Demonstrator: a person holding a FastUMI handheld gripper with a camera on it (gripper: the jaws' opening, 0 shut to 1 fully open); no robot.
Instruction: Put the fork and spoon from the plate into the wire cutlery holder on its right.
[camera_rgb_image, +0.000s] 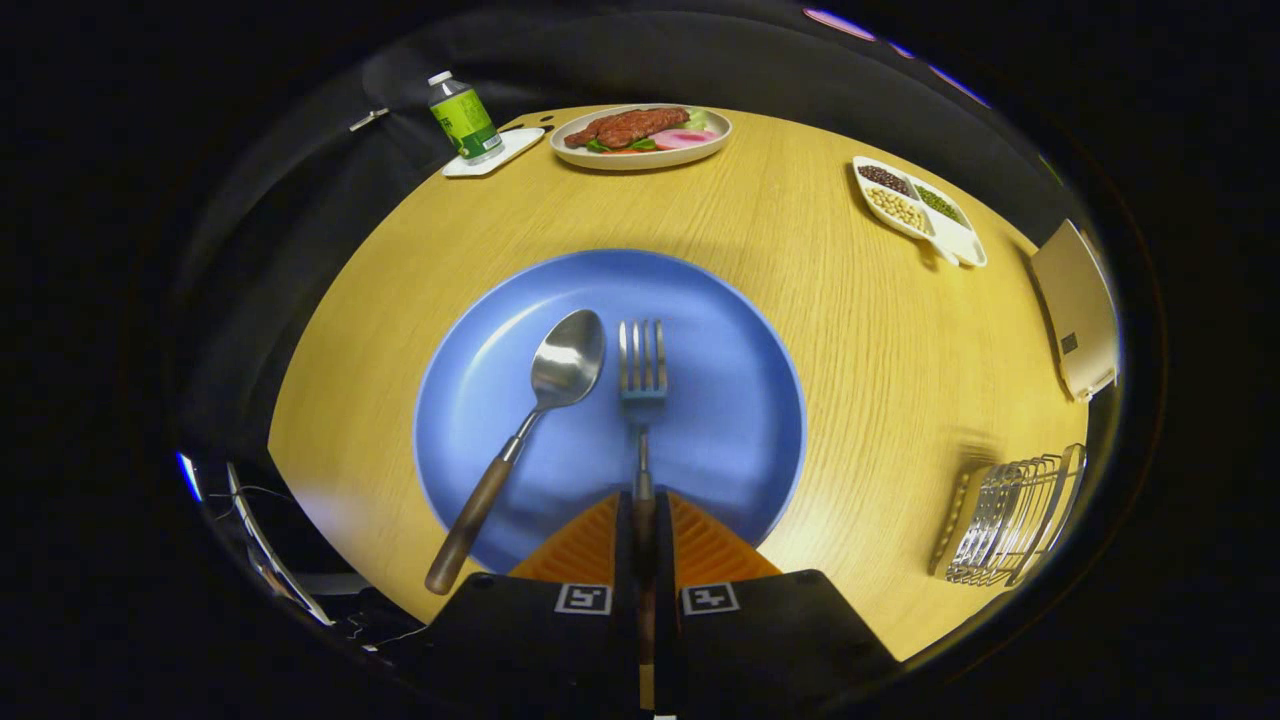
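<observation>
Fork (642, 400) handle is clamped, largely hidden, between closed gripper (643, 510) fingers over blue plate (740, 330); spoon (530, 430) lies left; wire cutlery holder (1010, 520) is blurred right

The single fisheye camera rides on the claw (641, 520), looking forward and steeply down along its orange fingers, close above the round blue plate (720, 300) on the yellow wooden desk (850, 330), far edge included.
</observation>
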